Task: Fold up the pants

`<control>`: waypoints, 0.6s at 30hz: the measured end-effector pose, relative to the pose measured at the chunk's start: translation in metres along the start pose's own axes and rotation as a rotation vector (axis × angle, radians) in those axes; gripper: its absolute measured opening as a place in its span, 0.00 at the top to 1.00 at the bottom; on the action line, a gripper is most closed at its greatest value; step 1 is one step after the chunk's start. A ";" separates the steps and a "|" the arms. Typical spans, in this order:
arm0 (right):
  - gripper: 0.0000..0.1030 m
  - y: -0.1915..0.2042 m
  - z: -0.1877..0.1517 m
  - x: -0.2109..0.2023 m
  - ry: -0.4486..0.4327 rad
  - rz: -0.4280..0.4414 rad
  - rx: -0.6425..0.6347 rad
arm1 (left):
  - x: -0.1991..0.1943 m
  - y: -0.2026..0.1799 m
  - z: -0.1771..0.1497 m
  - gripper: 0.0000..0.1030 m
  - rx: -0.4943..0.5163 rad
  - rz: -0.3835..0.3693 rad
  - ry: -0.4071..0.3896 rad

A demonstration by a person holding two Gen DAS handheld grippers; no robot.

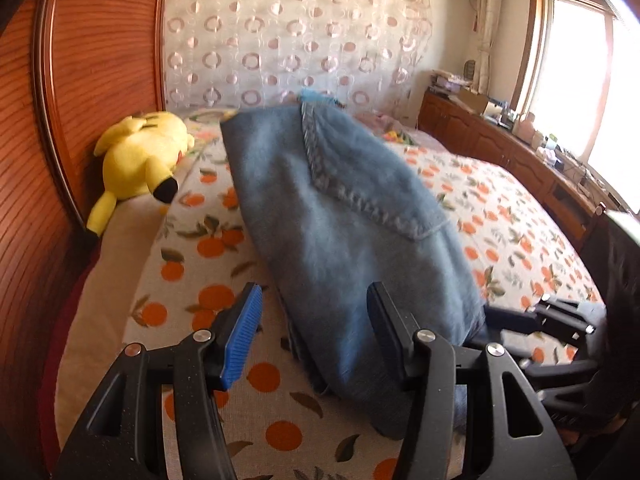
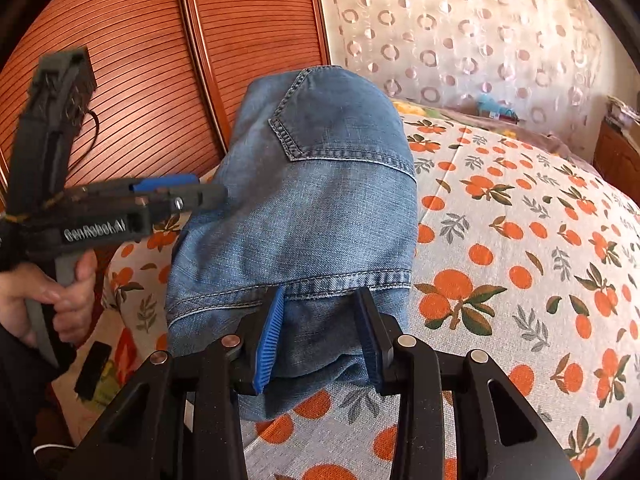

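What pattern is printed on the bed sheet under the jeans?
Orange fruits with green leaves on a light ground; the bed sheet shows best in the right wrist view.

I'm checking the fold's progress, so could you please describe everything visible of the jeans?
The jeans are faded blue denim, folded into a thick bundle on the orange-print bedspread. A stitched back pocket and seams face up. The right gripper clamps the near edge; the left gripper straddles the bundle's left edge, jaws apart.

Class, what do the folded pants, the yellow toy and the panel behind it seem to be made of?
Pants: faded blue denim, judging by its weave and double stitched seams. Yellow toy: soft plush, matte and fuzzy. Panel: probably reddish wood, ribbed, slightly glossy.
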State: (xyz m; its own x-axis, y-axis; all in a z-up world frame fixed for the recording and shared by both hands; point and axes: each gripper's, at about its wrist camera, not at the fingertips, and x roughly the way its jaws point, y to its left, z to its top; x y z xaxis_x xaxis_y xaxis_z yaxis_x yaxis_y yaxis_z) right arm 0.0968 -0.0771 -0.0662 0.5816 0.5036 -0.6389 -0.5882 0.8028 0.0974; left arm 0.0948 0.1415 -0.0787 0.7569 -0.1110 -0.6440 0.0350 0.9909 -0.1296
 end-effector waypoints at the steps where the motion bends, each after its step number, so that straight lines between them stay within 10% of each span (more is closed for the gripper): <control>1: 0.63 -0.001 -0.001 0.000 -0.002 0.003 0.003 | -0.002 -0.001 0.002 0.46 0.005 0.001 -0.006; 18: 0.63 -0.036 0.025 -0.034 -0.076 -0.054 -0.025 | 0.015 -0.009 0.040 0.46 0.057 0.014 -0.043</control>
State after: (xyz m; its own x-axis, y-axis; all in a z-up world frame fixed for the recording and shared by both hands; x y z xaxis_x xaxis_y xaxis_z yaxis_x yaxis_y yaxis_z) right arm 0.1122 -0.1157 -0.0287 0.6537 0.4831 -0.5825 -0.5680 0.8219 0.0441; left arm 0.1319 0.1342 -0.0567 0.7849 -0.0950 -0.6123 0.0607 0.9952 -0.0767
